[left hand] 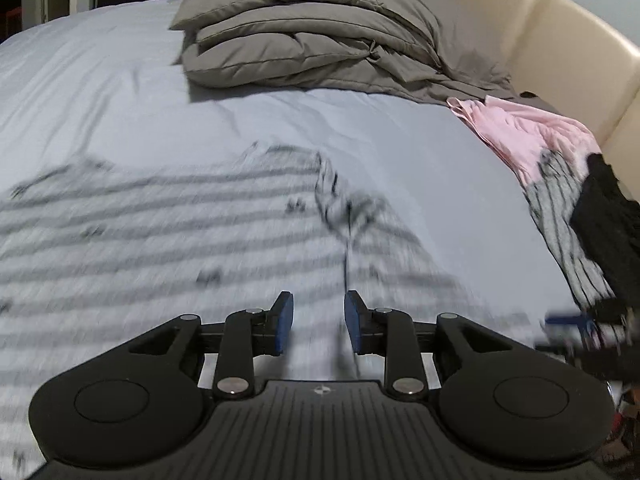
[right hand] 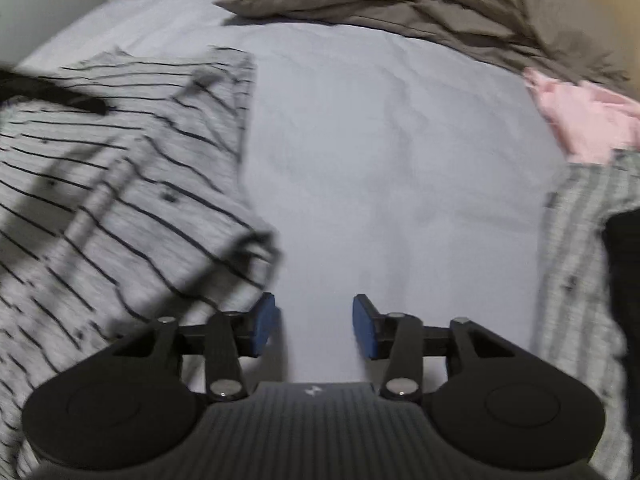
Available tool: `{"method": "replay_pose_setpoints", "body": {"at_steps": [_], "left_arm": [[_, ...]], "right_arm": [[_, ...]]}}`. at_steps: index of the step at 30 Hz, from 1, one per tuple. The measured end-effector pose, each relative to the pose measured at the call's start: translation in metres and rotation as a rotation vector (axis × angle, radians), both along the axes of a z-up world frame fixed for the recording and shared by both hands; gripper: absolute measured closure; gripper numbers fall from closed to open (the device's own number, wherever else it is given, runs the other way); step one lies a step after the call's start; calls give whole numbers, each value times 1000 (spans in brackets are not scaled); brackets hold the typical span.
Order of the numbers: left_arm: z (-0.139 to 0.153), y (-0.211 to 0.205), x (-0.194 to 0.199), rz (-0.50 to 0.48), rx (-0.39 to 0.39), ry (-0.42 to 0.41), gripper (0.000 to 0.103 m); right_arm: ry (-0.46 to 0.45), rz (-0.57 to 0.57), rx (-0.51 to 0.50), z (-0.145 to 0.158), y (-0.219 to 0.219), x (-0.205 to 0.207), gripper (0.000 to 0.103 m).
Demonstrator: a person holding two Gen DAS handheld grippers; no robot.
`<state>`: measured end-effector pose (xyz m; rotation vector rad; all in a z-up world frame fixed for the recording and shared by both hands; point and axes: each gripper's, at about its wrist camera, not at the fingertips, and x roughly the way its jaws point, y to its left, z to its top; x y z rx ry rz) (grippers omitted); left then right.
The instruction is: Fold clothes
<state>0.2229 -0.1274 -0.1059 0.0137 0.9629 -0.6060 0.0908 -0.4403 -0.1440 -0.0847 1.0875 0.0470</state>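
The left gripper (left hand: 319,322) hangs narrowly parted and empty above the grey striped shirt (left hand: 160,232), which lies spread flat on the pale bed sheet (left hand: 400,140). The right gripper (right hand: 316,326) stands wider, empty, over bare sheet just beside the shirt's edge. Further out lie a folded grey duvet (left hand: 312,40) and a pink garment (left hand: 520,128).

Dim indoor light, heavy motion blur, fisheye bending at edges, soft shadows
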Motion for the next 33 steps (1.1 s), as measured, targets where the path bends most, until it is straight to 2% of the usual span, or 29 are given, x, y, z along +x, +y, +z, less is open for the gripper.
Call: {"method": "replay_pose_setpoints", "body": {"at_steps": [3, 8, 12, 15, 18, 21, 25, 28, 30, 33], "left_arm": [[7, 23, -43, -3, 0, 30, 78], [17, 48, -117, -34, 1, 73, 78], [21, 64, -172, -56, 8, 76, 66], [19, 74, -208, -65, 5, 83, 65], [15, 84, -242, -89, 0, 86, 65], [6, 88, -269, -123, 42, 87, 65], [-10, 91, -290, -152, 61, 117, 65], [-20, 89, -295, -178, 64, 121, 65], [-26, 86, -296, -193, 65, 121, 65], [-34, 84, -291, -191, 50, 151, 65]], "right_arm": [[8, -11, 6, 15, -2, -10, 57], [16, 60, 19, 41, 24, -35, 57], [24, 122, 42, 58, 54, -65, 56], [31, 148, 68, 62, 74, -90, 56], [45, 160, 99, 56, 90, -117, 56], [64, 181, 139, 42, 108, -149, 57], [91, 296, 126, 21, 138, -191, 58], [110, 371, 140, 11, 151, -206, 58], [139, 365, 172, 4, 154, -209, 58], [198, 279, 306, -12, 151, -205, 57]]}}
